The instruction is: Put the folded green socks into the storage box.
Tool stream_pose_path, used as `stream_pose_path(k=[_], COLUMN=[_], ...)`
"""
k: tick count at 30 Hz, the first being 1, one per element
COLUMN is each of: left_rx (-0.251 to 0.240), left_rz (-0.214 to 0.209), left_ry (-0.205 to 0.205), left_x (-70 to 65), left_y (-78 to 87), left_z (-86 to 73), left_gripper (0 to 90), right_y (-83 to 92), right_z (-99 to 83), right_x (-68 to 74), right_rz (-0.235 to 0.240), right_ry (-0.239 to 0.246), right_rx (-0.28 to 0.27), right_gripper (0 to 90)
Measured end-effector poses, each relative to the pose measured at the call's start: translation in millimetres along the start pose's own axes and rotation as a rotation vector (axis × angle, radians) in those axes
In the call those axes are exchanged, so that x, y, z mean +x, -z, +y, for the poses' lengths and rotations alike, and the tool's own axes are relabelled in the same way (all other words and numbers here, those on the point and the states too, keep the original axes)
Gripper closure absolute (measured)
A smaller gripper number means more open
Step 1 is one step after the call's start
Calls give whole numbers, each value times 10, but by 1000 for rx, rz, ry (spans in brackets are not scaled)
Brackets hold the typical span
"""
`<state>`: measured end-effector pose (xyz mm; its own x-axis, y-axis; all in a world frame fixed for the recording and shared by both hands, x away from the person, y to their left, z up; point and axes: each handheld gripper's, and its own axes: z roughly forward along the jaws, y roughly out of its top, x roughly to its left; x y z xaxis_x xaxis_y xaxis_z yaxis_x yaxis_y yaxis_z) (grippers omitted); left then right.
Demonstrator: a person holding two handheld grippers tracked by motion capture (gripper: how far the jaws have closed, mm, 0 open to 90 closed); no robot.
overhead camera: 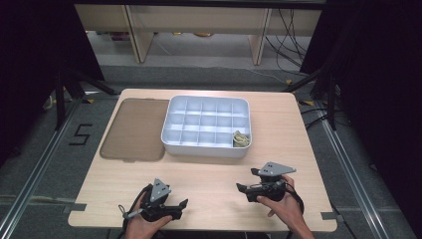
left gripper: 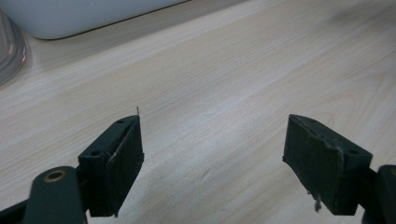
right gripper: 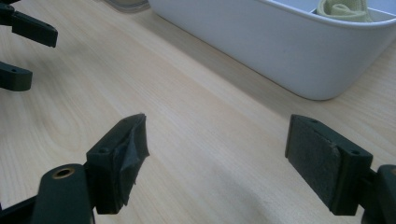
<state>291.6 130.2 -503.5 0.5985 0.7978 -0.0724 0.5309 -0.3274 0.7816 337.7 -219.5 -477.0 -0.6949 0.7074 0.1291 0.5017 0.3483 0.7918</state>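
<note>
Only writing I can spot anywhere is a black "5" marked on the floor, left-middle of the high view, just off the table's left edge. No brand or label readable on the tray or the grippers.

Both hands sit low in the high view. The left gripper is at bottom left of centre, resting close to the near edge of the wooden table, the hand wrapped around it from below and the jaws pointing toward the right of the frame. The right gripper is at lower right, held a bit higher in the frame, jaws pointing left, so the two face each other across bare wood.

In the left gripper view the jaws stand wide apart with nothing but tabletop between them. Same story in the right gripper view: gaping, nothing between the pads.

The white divided tray sits mid-frame in the high view, and a pale yellow-green rolled cloth lies in its lower right compartment. The right gripper view shows that cloth at top right, peeking over the tray's wall. A brownish translucent lid lies flat just beside the tray on its left.
</note>
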Motion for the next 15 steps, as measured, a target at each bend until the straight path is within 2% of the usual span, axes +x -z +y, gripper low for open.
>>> stream_pose_path(k=[2,3,4,5,7,8,10,11,12,13,14,15], left_rx=[0,5,5,25,30,13,19,9,9,7,12,7], left_rz=[3,2,2,-6,-3,-1,-2,4,4,-2,-3,-8], left_ry=[5,9,9,-23,-25,-14,-22,-3,-3,9,0,9], left_x=[-8,-13,-13,10,7,-3,-1,-13,-13,-21,-16,-24], left_y=[-3,-3,-3,5,7,-3,-1,-15,-15,-18,-19,-24], left_z=[-1,-3,-3,-8,-4,-6,-5,-9,-9,-12,-12,-13], left_gripper=[192,192,192,193,192,192,192,192,193,193,193,192], right_y=[-6,-5,4,-2,5,10,13,2,2,4,-1,9], right_z=[-17,-29,-41,-54,-64,-76,-97,-125,-125,-126,-132,-138], right_x=[-8,-30,-18,-15,-8,-5,0,24,24,-3,-12,-5], right_rz=[15,35,2,25,14,12,16,29,29,19,22,7], right_ry=[16,44,47,39,39,42,47,14,14,38,36,10], right_rx=[-5,-6,-11,-9,-3,-1,6,6,6,11,13,19], right_gripper=[215,216,216,215,215,214,208,184,184,165,160,161])
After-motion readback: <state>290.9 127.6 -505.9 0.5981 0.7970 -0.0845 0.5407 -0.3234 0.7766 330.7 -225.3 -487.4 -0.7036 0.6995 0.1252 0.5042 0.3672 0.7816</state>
